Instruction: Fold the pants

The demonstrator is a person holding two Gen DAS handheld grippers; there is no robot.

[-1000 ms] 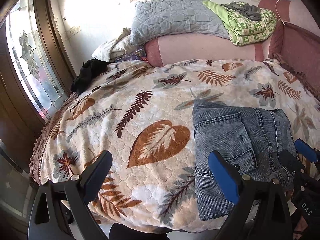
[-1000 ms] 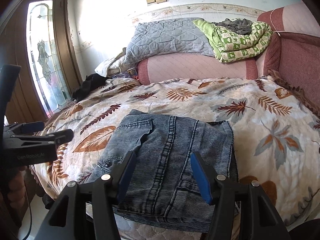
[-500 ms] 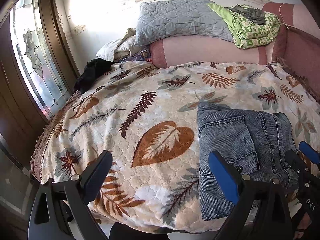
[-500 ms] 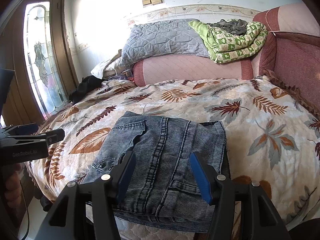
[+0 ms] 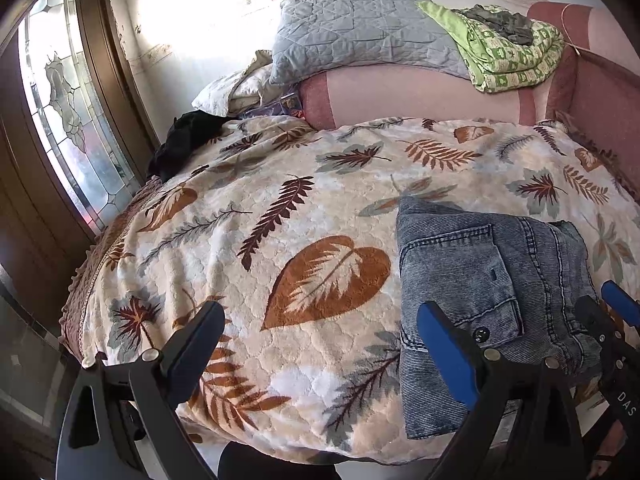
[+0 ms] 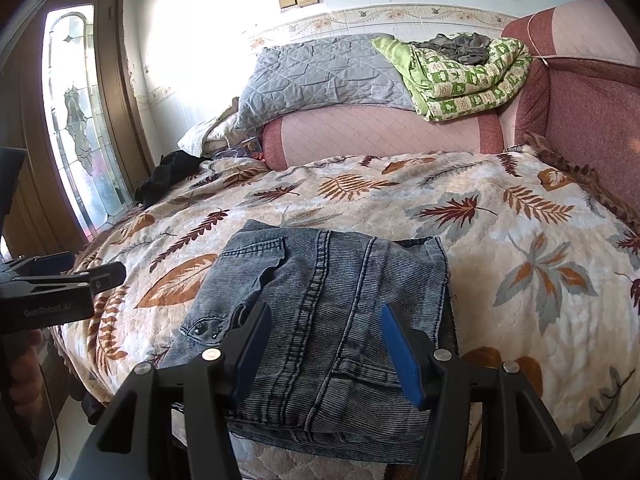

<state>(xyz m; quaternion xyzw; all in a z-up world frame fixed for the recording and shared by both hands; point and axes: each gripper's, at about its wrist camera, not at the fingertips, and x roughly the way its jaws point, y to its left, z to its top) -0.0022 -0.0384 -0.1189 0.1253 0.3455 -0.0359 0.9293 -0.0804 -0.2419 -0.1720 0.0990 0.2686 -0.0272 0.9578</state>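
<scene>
We hold both tongs, left (image 5: 320, 344) and right (image 6: 324, 344), apart above the folded jeans (image 6: 320, 300) at the bed's (image 6: 520, 216) near edge.

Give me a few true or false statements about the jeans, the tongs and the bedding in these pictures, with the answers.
1. The jeans lie folded into a compact stack on the leaf-print blanket. True.
2. The right tongs are clamped on the denim. False: they are open, holding nothing.
3. The left tongs are open. True.
4. A green patterned quilt lies on the floor. False: it sits on the pink headboard cushion.
5. A grey pillow lies beside the green quilt. True.
</scene>
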